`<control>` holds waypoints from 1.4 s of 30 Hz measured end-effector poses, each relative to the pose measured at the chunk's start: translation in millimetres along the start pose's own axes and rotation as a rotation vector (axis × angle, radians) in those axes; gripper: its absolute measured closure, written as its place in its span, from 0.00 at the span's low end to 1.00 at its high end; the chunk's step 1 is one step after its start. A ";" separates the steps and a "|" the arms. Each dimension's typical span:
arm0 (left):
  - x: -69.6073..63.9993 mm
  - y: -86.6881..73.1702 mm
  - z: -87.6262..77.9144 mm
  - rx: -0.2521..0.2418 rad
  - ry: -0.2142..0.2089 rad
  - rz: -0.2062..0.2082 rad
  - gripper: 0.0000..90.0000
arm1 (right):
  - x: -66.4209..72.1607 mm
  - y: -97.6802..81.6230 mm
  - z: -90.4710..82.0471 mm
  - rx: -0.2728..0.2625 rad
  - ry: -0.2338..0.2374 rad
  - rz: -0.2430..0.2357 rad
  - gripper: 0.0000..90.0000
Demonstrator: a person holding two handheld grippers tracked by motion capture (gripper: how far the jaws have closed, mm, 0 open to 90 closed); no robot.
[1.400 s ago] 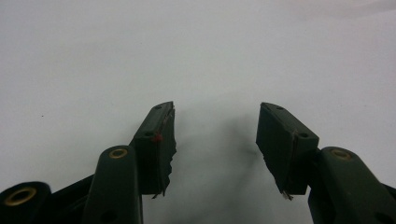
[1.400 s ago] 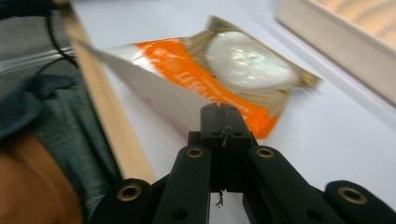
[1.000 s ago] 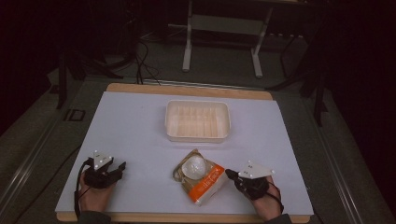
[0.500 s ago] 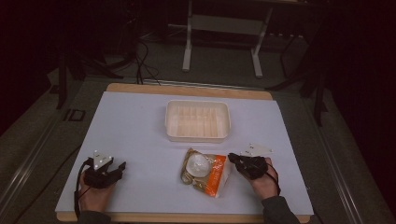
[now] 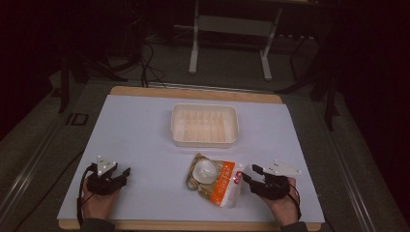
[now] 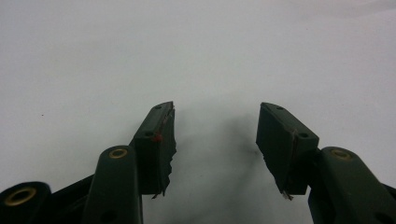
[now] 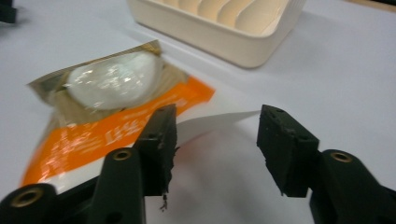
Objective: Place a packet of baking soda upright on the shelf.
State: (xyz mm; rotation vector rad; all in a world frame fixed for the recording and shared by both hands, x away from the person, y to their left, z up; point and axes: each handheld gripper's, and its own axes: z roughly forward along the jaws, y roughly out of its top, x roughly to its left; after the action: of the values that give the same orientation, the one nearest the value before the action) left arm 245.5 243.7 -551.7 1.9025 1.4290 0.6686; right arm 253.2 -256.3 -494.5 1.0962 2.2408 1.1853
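Observation:
An orange and white snack packet (image 5: pixel 215 180) with a clear window lies flat on the white table cover, in front of the cream tray (image 5: pixel 204 142). My right gripper (image 5: pixel 250 174) sits just right of the packet, and its jaws have just been opening. In the right gripper view the packet (image 7: pixel 116 121) has its white corner reaching into the gap of the right gripper (image 7: pixel 217 126), with neither pad pressing on it. My left gripper (image 5: pixel 124 175) rests at the front left, open. In the left gripper view, bare table lies between the jaws of the left gripper (image 6: pixel 215 126).
The tray (image 7: pixel 224 37) is ribbed inside and stands just beyond the packet. The table's wooden front edge (image 5: pixel 193 225) runs close under both hands. Dark floor, cables and a metal stand (image 5: pixel 229 43) lie behind the table.
The right gripper, shut on the packet's edge before, has opened and drawn back to the right. The packet has shifted slightly toward the tray and right. The left hand has stayed put.

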 end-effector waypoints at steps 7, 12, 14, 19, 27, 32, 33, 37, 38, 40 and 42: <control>-0.1 0.0 0.0 -0.001 0.000 0.000 0.52 | 22.2 -12.3 -20.5 -0.043 0.043 0.029 0.44; -0.1 0.0 0.1 0.000 0.000 0.001 0.52 | 45.6 -19.1 -31.2 -0.047 0.060 0.023 0.35; -0.2 0.0 0.1 -0.001 0.001 0.002 0.52 | 52.3 -22.4 -34.0 -0.051 0.059 0.031 0.31; -0.3 0.0 0.1 0.000 0.001 0.003 0.52 | 63.7 -32.6 -33.9 -0.030 0.071 0.062 0.24; -0.1 0.1 0.3 0.001 -0.001 0.001 0.52 | 69.8 -44.1 -15.5 0.029 0.107 0.112 0.32; -0.1 0.1 0.2 0.002 -0.001 0.002 0.52 | 68.8 -46.9 -5.6 0.063 0.165 0.146 0.61; -0.2 0.1 0.2 0.001 -0.001 0.002 0.52 | 69.2 -47.0 -4.6 0.065 0.178 0.148 0.64; -0.2 0.1 0.1 0.001 -0.001 0.002 0.52 | 69.4 -45.9 -4.8 0.069 0.168 0.143 0.77; -0.2 0.1 0.1 0.001 -0.001 0.002 0.52 | 69.4 -45.9 -4.8 0.069 0.168 0.143 0.77; -0.3 0.1 0.2 0.002 -0.001 0.003 0.52 | 60.3 -44.1 -8.2 0.041 0.125 0.181 0.82; -0.3 0.1 0.2 0.002 0.000 0.003 0.52 | 54.2 -42.1 -8.7 0.030 0.105 0.196 0.84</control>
State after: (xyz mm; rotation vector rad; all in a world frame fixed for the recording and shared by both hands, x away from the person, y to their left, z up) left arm 245.6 243.4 -551.7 1.9069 1.4273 0.6687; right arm 194.4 -232.9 -522.5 1.3199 2.2766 1.3191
